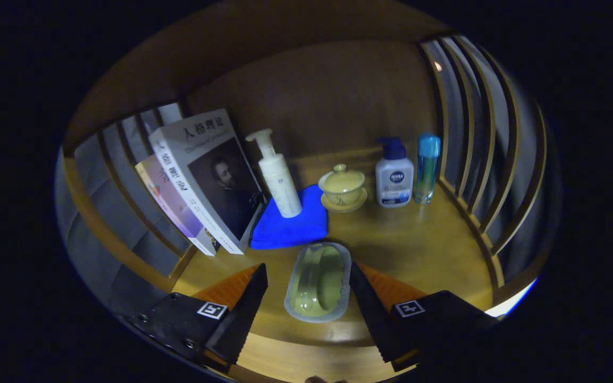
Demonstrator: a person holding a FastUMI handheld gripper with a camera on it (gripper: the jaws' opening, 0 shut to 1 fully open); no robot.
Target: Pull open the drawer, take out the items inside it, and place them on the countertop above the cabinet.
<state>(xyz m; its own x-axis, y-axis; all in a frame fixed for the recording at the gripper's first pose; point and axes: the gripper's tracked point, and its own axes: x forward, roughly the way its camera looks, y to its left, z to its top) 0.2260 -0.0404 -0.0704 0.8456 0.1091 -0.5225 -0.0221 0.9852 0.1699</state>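
Note:
A pale green oblong dish (318,282) with a translucent rim lies flat on the wooden countertop (418,250). It sits between the two fingers of my gripper (307,267), which is open. The right finger stands close against the dish's rim, while a small gap shows between the left finger and the dish. Whether the right finger touches it I cannot tell. The drawer is out of sight.
Beyond the dish lie a blue cloth (290,223) with a white pump bottle (280,178) on it, leaning books (205,181), a yellow lidded cup on a saucer (342,187), a white bottle with a blue pump (394,173) and a blue-capped bottle (427,167). Slatted wooden rails (477,143) close both sides.

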